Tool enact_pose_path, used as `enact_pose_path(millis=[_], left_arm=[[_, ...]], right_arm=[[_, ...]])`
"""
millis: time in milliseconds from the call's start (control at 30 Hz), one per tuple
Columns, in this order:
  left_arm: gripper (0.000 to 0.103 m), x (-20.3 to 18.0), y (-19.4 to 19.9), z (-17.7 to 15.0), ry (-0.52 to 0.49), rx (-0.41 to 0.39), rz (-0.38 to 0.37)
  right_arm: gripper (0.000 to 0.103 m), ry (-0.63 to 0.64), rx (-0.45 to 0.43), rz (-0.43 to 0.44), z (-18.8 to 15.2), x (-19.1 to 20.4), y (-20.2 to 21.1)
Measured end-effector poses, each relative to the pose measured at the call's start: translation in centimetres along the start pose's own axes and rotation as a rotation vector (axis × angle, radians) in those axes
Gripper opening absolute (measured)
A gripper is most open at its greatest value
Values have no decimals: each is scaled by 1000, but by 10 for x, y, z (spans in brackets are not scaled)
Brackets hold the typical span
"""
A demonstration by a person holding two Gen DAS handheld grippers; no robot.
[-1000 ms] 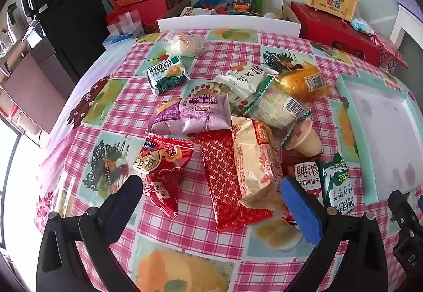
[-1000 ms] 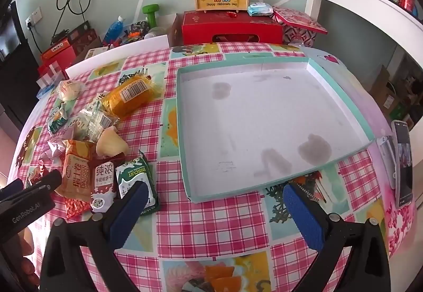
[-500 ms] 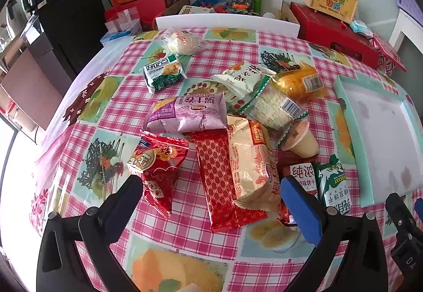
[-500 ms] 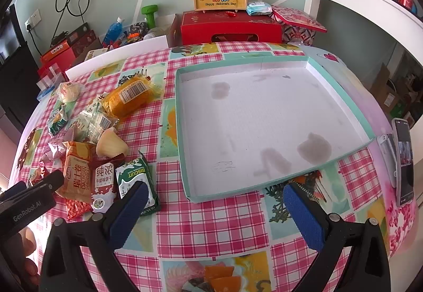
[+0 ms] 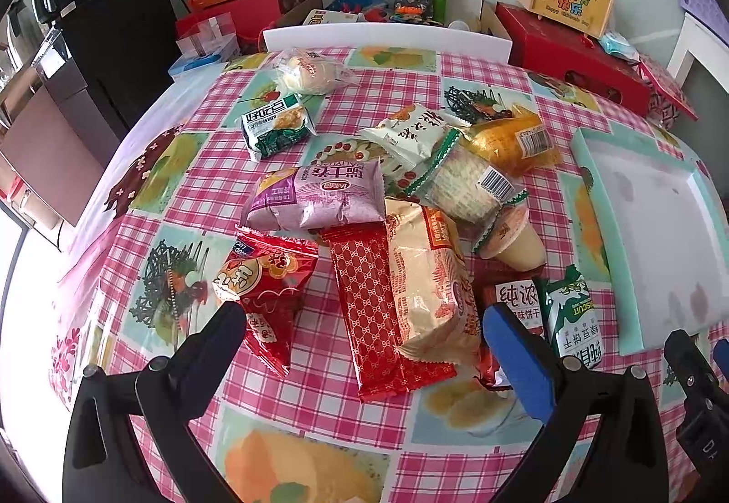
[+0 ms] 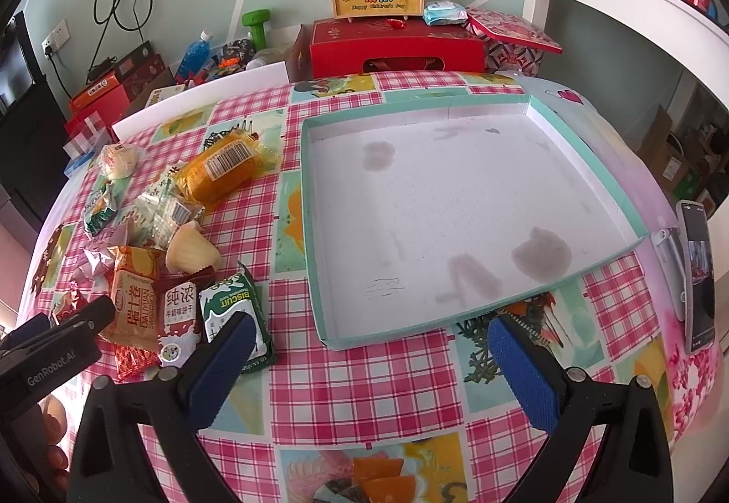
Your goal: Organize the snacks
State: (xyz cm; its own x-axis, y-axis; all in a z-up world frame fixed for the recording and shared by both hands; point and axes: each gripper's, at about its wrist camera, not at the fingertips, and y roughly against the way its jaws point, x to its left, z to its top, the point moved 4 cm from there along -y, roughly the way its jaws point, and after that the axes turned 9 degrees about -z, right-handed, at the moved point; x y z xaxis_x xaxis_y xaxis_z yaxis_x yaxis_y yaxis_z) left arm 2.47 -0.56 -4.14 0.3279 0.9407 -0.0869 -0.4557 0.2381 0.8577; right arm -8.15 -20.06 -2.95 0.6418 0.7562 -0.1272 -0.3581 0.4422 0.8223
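Here the desk (image 6: 364, 371), under a pink checked cloth, carries a shallow teal-rimmed tray (image 6: 314, 229) on the right — its white floor holds no snack, only a few dull stains. Between the tray's left wall and the snack pile (image 5: 410, 229) runs a narrow strip of bare cloth; the near edge of the desk lies open too. At least twelve packets make up the pile, some overlapping: a long red wafer pack (image 5: 378, 311), a purple bag (image 5: 319, 197), one jelly cup (image 5: 515, 238) tipped on its side, a green biscuit pack (image 6: 232, 311) nearest the tray. The left gripper (image 5: 360, 343) hovers with fingers wide apart over the pile's near end, grasping nothing. The right gripper (image 6: 369, 357) — equally wide, equally unladen — hangs by the tray's near-left corner.
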Motion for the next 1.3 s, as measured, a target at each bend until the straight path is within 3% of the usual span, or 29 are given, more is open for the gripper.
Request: enact_pose_path(millis=[1300], left_arm=[[103,6,2,2,47,10,-14]], right_arm=[[103,-2,3,0,0,-2,0]])
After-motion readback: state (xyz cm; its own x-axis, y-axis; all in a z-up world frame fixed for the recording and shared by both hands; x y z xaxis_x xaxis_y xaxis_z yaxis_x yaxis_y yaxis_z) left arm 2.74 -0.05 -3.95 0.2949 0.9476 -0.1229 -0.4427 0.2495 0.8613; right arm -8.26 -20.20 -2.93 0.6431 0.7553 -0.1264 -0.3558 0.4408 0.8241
